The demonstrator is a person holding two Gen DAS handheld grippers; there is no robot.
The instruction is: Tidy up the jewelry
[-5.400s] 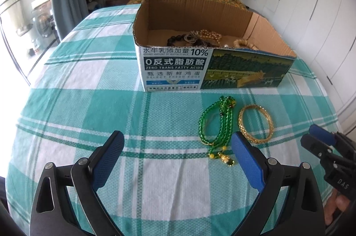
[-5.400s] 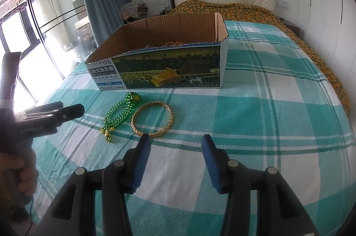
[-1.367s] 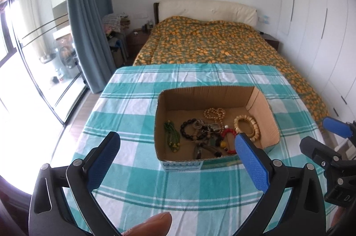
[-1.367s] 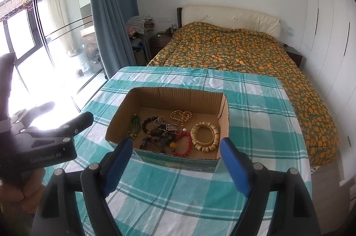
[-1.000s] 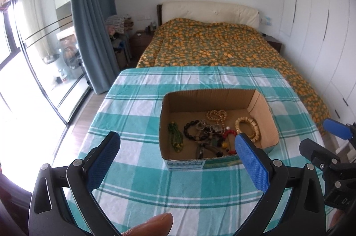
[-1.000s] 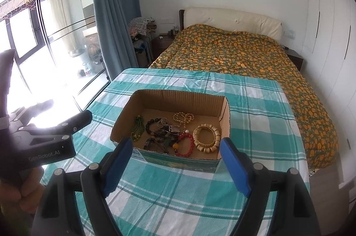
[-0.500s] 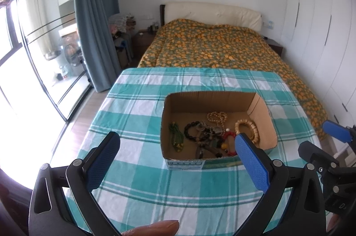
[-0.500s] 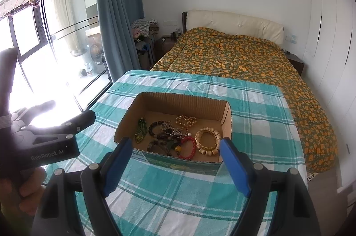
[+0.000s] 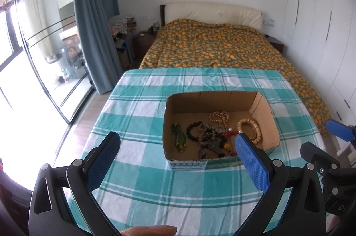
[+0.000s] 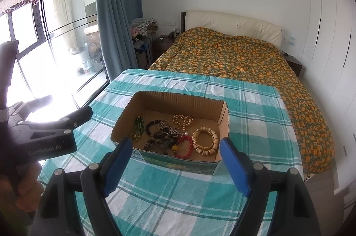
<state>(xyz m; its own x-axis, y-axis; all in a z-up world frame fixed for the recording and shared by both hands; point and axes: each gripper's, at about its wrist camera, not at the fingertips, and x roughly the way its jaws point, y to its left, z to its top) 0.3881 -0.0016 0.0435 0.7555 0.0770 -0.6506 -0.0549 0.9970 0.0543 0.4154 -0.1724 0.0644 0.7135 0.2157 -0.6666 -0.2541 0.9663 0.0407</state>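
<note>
Jewelry (image 10: 175, 133) is lying inside the cardboard box (image 10: 178, 163) on the counter (image 10: 200, 202). You are holding the left gripper (image 9: 178, 151) and right gripper (image 10: 175, 158) spread wide, gripping nothing.

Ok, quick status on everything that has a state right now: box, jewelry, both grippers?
Cardboard box: open-topped, upright on the checked tablecloth.
Green bead necklace: lying inside box, left end.
Red bead bracelet: inside box.
Tan bead bracelet: inside box, right end.
Left gripper: open, empty.
Right gripper: open, empty.
</note>
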